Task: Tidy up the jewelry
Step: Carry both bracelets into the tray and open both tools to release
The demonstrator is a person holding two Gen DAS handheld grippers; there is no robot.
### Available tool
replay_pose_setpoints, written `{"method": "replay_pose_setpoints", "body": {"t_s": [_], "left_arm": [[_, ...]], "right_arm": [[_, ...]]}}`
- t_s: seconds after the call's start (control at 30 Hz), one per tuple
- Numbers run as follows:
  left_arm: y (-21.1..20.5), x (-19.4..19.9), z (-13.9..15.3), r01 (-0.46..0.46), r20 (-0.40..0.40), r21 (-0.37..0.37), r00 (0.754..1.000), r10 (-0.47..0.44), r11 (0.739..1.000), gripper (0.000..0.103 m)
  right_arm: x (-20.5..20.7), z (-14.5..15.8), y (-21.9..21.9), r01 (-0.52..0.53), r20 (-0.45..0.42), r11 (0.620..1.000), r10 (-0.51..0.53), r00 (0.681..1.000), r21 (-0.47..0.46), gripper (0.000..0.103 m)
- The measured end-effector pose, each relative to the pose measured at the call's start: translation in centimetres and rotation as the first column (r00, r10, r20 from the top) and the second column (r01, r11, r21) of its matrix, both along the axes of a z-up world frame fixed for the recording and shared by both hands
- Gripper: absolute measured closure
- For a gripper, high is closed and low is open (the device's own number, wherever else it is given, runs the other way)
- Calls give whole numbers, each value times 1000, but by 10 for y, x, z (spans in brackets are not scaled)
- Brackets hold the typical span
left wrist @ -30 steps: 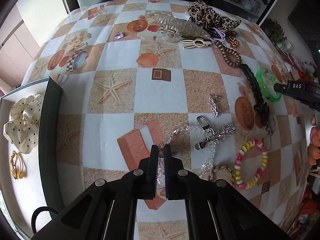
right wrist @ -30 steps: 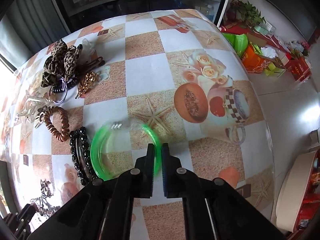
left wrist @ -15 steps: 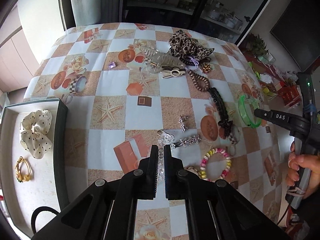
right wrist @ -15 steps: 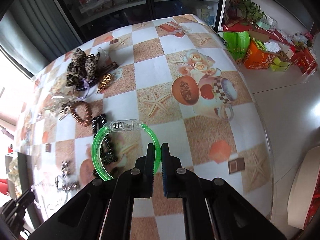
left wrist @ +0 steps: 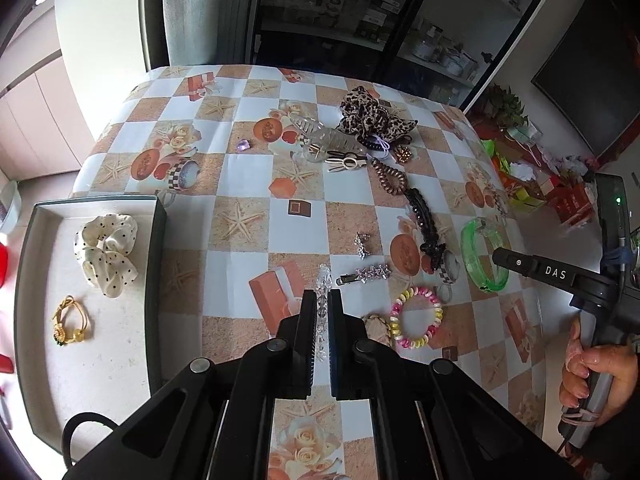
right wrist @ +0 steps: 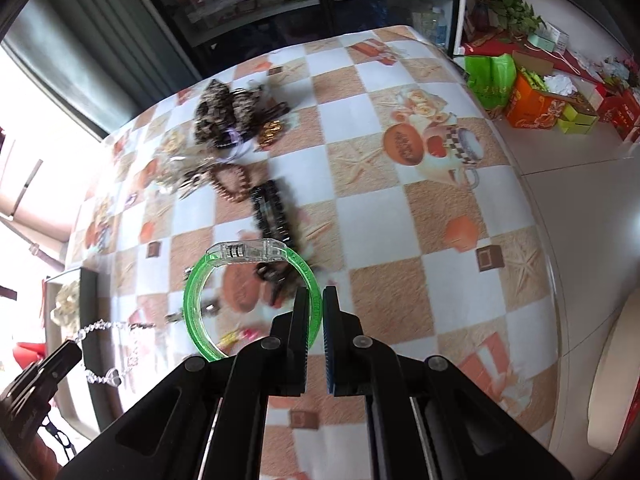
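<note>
Two handheld grippers hang above a checked tablecloth (left wrist: pixel 248 168) strewn with hair ties and clips, each already loaded. The left gripper (left wrist: pixel 323 320) is pinched on a clear crystal bead chain (left wrist: pixel 323 284), which runs lengthwise between its jaws and pokes out beyond the tips; in the right wrist view the same chain dangles in a loop with a small heart at its lowest point. The right gripper (right wrist: pixel 317 312) is clamped on the rim of a green translucent bangle (right wrist: pixel 192 300), held clear of the table with its clear clasp on the far side of the ring. The grey tray (left wrist: pixel 160 240), which already holds a polka-dot scrunchie (left wrist: pixel 106 254) and a gold hair tie (left wrist: pixel 70 322), sits at the table's left edge, to the left of the left gripper and well apart from the right one, so the left hand looks much the nearer. Both tools tilt steeply downward; a hand (left wrist: pixel 592 376) grips the right tool's handle.
</note>
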State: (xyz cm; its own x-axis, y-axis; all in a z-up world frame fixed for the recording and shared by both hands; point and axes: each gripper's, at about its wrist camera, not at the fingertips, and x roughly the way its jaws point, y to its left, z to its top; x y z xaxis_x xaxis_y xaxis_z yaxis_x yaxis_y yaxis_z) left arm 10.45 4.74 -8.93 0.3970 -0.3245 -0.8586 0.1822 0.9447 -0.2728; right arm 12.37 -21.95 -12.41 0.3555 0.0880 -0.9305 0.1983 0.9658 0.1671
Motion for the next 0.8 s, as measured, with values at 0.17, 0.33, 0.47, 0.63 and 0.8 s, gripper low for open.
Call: {"method": "replay_pose_setpoints", "body": {"t_s": [0.17, 0.33, 0.47, 0.63, 0.8], "left_arm": [[24, -10, 18, -34, 29, -11, 999, 34, 999, 95], [56, -21, 31, -83, 52, -17, 995, 84, 996, 95], [86, -30, 37, -131, 63, -16, 989, 132, 991, 95], [124, -41, 37, -188, 63, -11, 980, 189, 982, 95], [158, -51, 27, -244, 35, -19, 969, 245, 970, 95]], "right_arm": [[-3, 13, 29, -56, 17, 998, 56, 998, 16, 96], [-2, 26, 70, -137, 32, 990, 136, 990, 40, 96], [2, 32, 110, -211, 43, 976, 209, 977, 55, 96], [7, 37, 160, -301, 55, 951, 297, 953, 70, 96], [13, 38, 218, -401, 62, 913, 397, 916, 77, 96]]}}
